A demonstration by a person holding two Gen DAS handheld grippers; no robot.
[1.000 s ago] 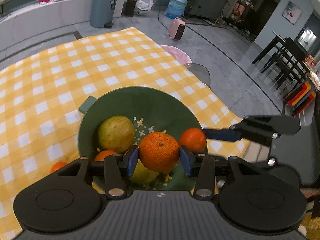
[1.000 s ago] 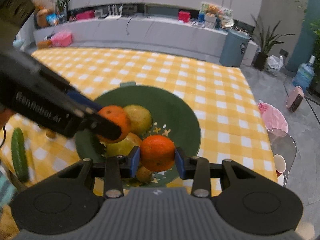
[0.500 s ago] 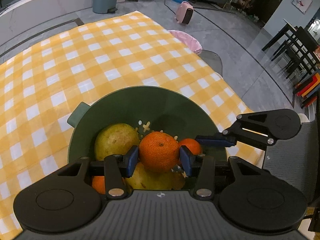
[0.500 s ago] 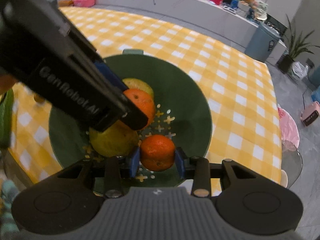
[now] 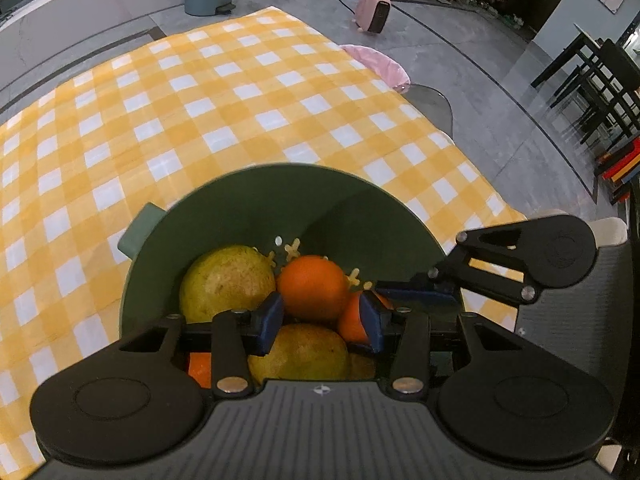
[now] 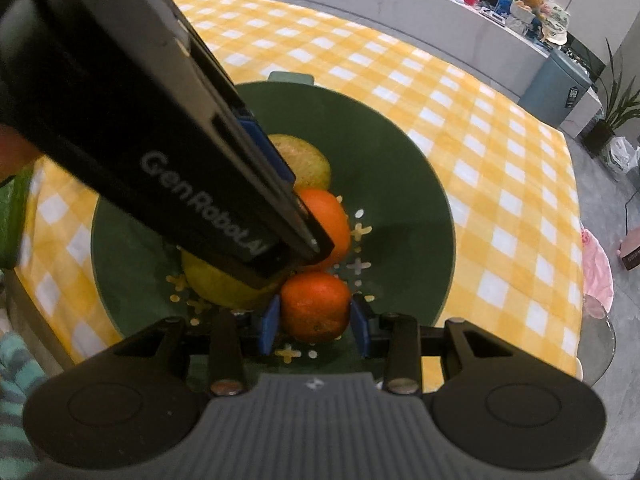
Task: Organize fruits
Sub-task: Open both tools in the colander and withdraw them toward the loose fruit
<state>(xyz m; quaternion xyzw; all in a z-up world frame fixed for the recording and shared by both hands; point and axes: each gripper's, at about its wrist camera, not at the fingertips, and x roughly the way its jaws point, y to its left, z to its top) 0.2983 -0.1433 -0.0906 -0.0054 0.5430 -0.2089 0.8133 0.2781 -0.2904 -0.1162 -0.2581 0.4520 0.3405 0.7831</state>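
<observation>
Over the bowl (image 5: pixel 256 196), in the left wrist view, the left gripper (image 5: pixel 322 318) had its blue pads set on either side of an orange (image 5: pixel 313 286). A sliver of gap showed at the right pad, so the jaws appeared loosened or just releasing; a firm clamp could not be confirmed. The orange lay straight ahead of the pads, resting among the fruit: a pear (image 5: pixel 226 284) to its left and touching it, a second pear (image 5: pixel 298 354) below and nearer the camera. A second orange (image 5: pixel 352 322) sat just to the right, with the right gripper's finger (image 5: pixel 416 292) reaching in from that side. The bowl stood on the checked cloth (image 5: pixel 160 112) near the table edge.

From the right wrist view, the right gripper (image 6: pixel 314 316) was clamped on its own orange (image 6: pixel 315 306), pads pressed against both flanks. That orange sat low over the perforated bowl (image 6: pixel 400 168) floor, just in front of the left-hand orange (image 6: pixel 328 224) and beside a pear (image 6: pixel 216 280). The left gripper's body (image 6: pixel 160 140) crossed the upper left and hid much of the pile.

Judgement: both oranges were already inside the bowl, and the right one had free floor directly beneath and ahead. Opening and withdrawing rearward seemed the requirement; the two tools stood close together, so contact between them was the risk.
</observation>
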